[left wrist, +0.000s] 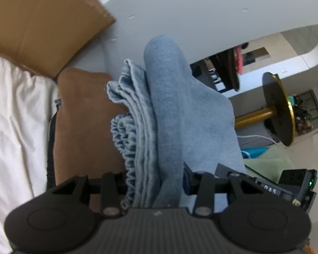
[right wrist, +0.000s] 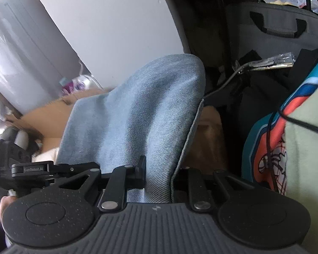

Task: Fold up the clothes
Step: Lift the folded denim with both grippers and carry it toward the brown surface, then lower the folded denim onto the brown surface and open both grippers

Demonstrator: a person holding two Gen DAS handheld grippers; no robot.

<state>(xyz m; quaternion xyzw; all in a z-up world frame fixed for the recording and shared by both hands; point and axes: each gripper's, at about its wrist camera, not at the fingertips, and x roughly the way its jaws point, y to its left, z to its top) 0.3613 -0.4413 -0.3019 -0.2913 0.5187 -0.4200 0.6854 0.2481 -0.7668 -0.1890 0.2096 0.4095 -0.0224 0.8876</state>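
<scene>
In my left wrist view, the folded blue denim point(left wrist: 159, 114) is burying my left gripper point(left wrist: 156, 182) fingertips, so I am not seeing how the jaws stand. At nine o'clock the white cloth point(left wrist: 12, 110) is running off the edge. In my right wrist view, denim is likewise swallowing my right gripper point(right wrist: 159, 182), and the printed fabric point(right wrist: 267, 139) at three o'clock is lying half-hidden behind pale green cloth point(right wrist: 307, 148).
</scene>
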